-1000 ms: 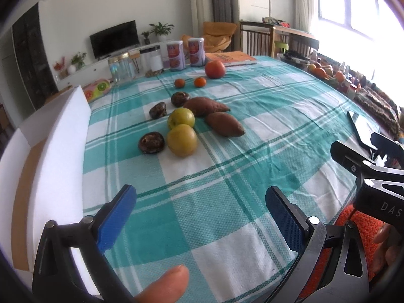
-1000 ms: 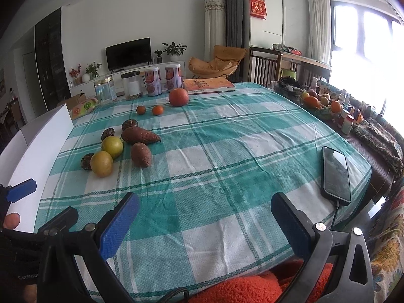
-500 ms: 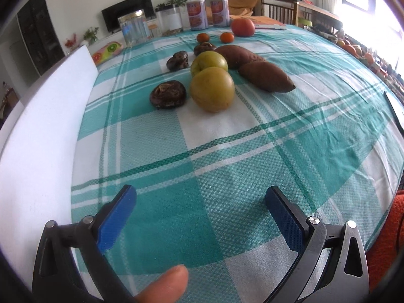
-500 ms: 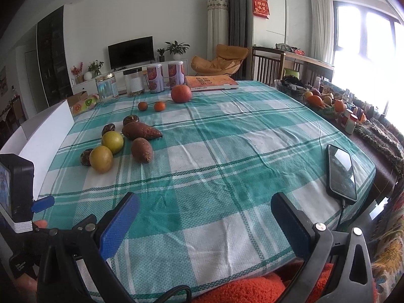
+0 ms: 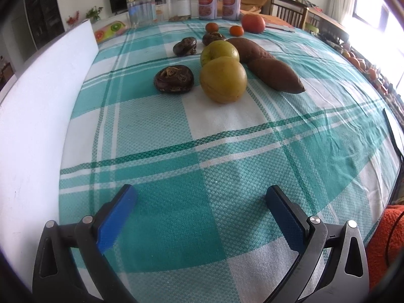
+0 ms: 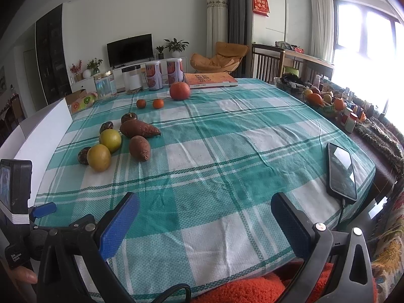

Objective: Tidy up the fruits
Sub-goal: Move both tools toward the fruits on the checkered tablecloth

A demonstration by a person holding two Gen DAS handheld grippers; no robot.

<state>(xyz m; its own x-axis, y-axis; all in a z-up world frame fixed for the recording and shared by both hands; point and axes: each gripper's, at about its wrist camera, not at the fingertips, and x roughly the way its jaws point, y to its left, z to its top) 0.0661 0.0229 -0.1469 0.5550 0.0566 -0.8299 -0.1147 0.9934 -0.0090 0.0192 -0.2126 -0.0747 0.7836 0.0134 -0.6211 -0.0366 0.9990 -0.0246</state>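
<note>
On the teal checked tablecloth lie two yellow-green apples [image 5: 223, 79] [image 6: 99, 157], two brown sweet potatoes [image 5: 275, 75] [image 6: 140, 147], three dark wrinkled fruits [image 5: 174, 78], two small oranges [image 5: 236, 30] [image 6: 158, 103] and a large red-orange fruit [image 5: 253, 23] [image 6: 179, 90]. My left gripper [image 5: 199, 202] is open and empty, low over the cloth, short of the near apple. My right gripper [image 6: 204, 212] is open and empty near the table's front edge. The left gripper's body shows at the left of the right wrist view [image 6: 15, 202].
A white foam board [image 5: 38, 106] stands along the table's left edge. Cans and jars [image 6: 161, 74] and an orange book [image 6: 209, 79] are at the far end. A phone [image 6: 341, 171] lies at the right edge. A fruit basket [image 6: 320, 101] sits on the right.
My left gripper has moved forward and lower toward the fruit group, which now looms larger. The right gripper has barely moved; the left gripper's body has come into its view.
</note>
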